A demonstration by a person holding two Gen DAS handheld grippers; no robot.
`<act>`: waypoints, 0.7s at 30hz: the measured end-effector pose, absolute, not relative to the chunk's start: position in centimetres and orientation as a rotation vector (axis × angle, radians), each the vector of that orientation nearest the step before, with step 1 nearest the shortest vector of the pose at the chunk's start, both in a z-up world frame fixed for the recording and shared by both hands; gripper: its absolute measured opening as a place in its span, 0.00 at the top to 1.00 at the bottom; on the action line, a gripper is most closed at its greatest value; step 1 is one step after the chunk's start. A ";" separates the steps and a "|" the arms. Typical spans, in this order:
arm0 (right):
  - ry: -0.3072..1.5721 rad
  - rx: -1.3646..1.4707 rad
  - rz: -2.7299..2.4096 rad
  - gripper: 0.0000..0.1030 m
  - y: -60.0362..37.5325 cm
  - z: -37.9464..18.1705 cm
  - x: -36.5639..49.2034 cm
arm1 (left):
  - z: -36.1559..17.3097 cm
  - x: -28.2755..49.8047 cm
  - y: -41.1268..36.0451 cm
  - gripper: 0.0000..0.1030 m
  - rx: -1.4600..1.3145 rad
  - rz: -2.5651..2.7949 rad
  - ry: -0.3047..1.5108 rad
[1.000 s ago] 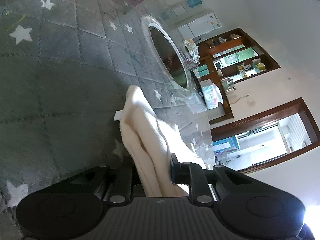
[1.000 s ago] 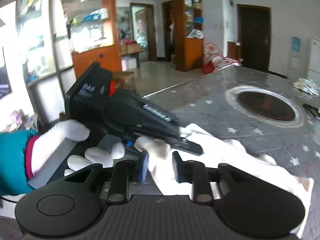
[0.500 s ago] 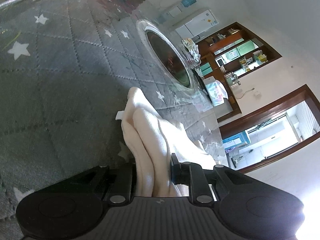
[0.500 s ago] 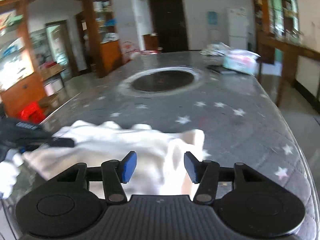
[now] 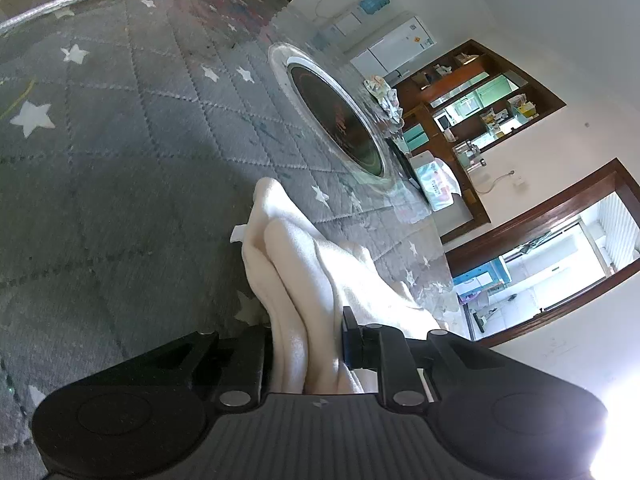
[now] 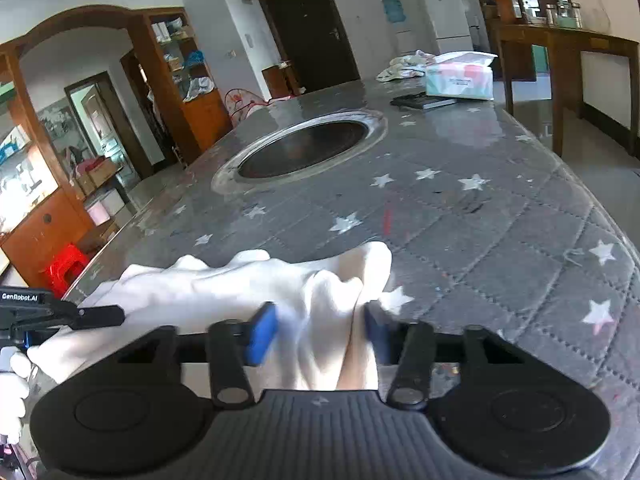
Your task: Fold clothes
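Note:
A cream garment (image 5: 296, 248) lies bunched on the grey star-quilted table (image 5: 120, 160). My left gripper (image 5: 306, 332) is shut on one end of it, with folds pinched between the black fingers. In the right wrist view the garment (image 6: 224, 284) stretches from the left gripper's fingers (image 6: 92, 316), held by a white-gloved hand (image 6: 16, 392), to my right gripper (image 6: 320, 328). The right jaws are closing. Their blue pads (image 6: 262, 332) press a gathered fold at the garment's right end.
A round dark hob (image 6: 304, 148) is set into the table's middle. At the far end lie a tissue pack (image 6: 460, 80), a flat black object (image 6: 420, 101) and crumpled cloth (image 6: 404, 66). The table edge (image 6: 612, 220) curves down on the right.
My right gripper left the spot beside the left hand, swung to the garment's other end, opened wide, then closed on a fold there. The left gripper kept its grip and rolled slightly.

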State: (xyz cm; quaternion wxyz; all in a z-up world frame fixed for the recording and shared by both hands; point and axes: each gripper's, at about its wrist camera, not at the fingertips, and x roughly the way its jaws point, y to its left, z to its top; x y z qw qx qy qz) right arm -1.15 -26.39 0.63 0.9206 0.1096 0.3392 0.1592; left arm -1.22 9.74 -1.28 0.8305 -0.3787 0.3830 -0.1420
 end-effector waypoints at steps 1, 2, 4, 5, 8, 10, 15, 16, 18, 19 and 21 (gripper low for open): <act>0.699 0.230 0.330 0.77 -26.3 0.6 -1.2 | -1.2 -1.2 9.7 0.81 -0.799 -0.299 0.812; 0.701 0.243 0.332 0.79 -26.3 0.7 -1.2 | -1.2 -1.3 9.7 0.81 -0.794 -0.297 0.811; 0.693 0.259 0.328 0.85 -26.4 0.9 -1.4 | -1.0 -1.4 9.7 0.81 -0.783 -0.295 0.808; 0.684 0.262 0.327 0.85 -26.4 1.0 -1.6 | -0.9 -1.5 9.7 0.81 -0.776 -0.298 0.804; 0.656 0.253 0.336 0.86 -26.2 2.0 -2.5 | -0.2 -1.7 9.4 0.82 -0.745 -0.303 0.786; 0.636 0.239 0.344 0.87 -25.9 2.7 -3.1 | 0.4 -2.0 9.1 0.82 -0.720 -0.305 0.774; 0.588 0.216 0.353 0.87 -25.5 4.3 -4.7 | 1.8 -2.9 8.3 0.82 -0.664 -0.311 0.751; 0.580 0.212 0.353 0.87 -25.4 4.6 -5.0 | 2.1 -3.1 8.1 0.82 -0.653 -0.314 0.747; 0.567 0.202 0.352 0.87 -25.4 5.1 -5.6 | 2.6 -3.4 7.8 0.82 -0.636 -0.320 0.742; 0.560 0.197 0.352 0.87 -25.4 5.3 -5.9 | 2.8 -3.6 7.6 0.82 -0.628 -0.323 0.740; 0.548 0.196 0.350 0.87 -25.6 5.7 -6.5 | 3.3 -3.9 7.2 0.82 -0.614 -0.332 0.738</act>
